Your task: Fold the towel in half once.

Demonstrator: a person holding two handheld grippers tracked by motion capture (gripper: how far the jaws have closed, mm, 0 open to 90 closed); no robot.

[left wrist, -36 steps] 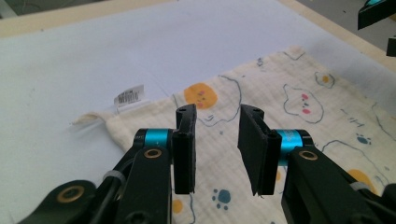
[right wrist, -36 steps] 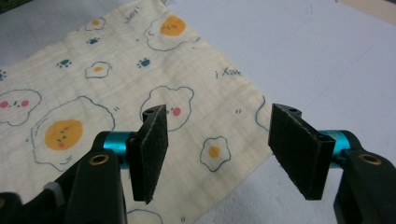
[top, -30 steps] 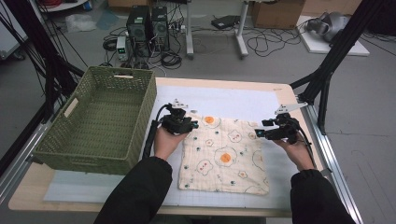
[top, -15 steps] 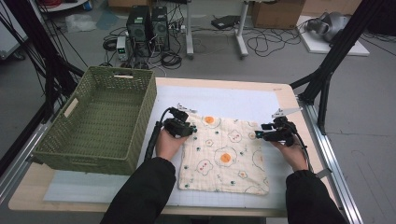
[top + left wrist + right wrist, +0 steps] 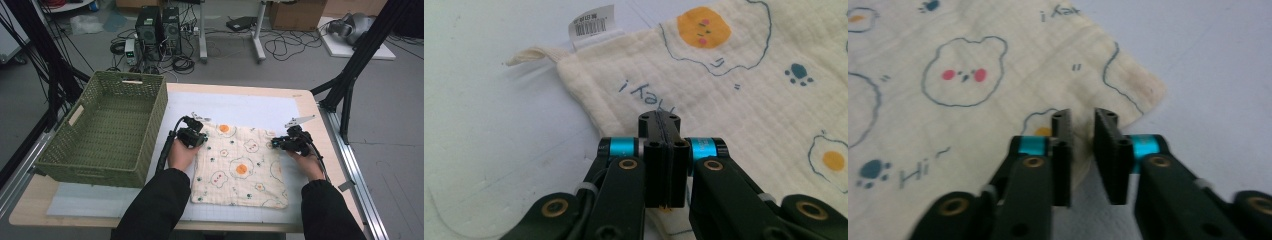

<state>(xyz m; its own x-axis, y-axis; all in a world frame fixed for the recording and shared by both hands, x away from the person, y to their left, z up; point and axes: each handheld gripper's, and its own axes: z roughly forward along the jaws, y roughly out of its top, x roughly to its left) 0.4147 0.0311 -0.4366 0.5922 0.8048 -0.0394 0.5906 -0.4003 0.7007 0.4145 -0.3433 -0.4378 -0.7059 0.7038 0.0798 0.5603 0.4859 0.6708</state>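
Observation:
A cream cloth (image 5: 240, 165) printed with fried eggs and bears lies flat on the white mat. My left gripper (image 5: 201, 136) is at its far left corner. In the left gripper view the jaws (image 5: 659, 118) have just closed and stand pressed together on the cloth (image 5: 749, 75) near its edge. A label (image 5: 594, 25) and a small loop (image 5: 531, 52) hang off that corner. My right gripper (image 5: 275, 144) is at the far right corner. Its jaws (image 5: 1083, 118) have just been closing and stand a narrow slit apart, with the cloth's (image 5: 963, 125) edge between them.
A green woven basket (image 5: 162, 107) stands on the table's left, close to the left forearm. The white mat (image 5: 250, 107) runs past the cloth toward the far edge. Black frame poles (image 5: 350, 85) rise at the right corner. Cables and computer cases lie on the floor behind.
Both hands have settled lower onto the cloth's far corners. The right gripper has shifted slightly toward the cloth, and the left has hardly moved.

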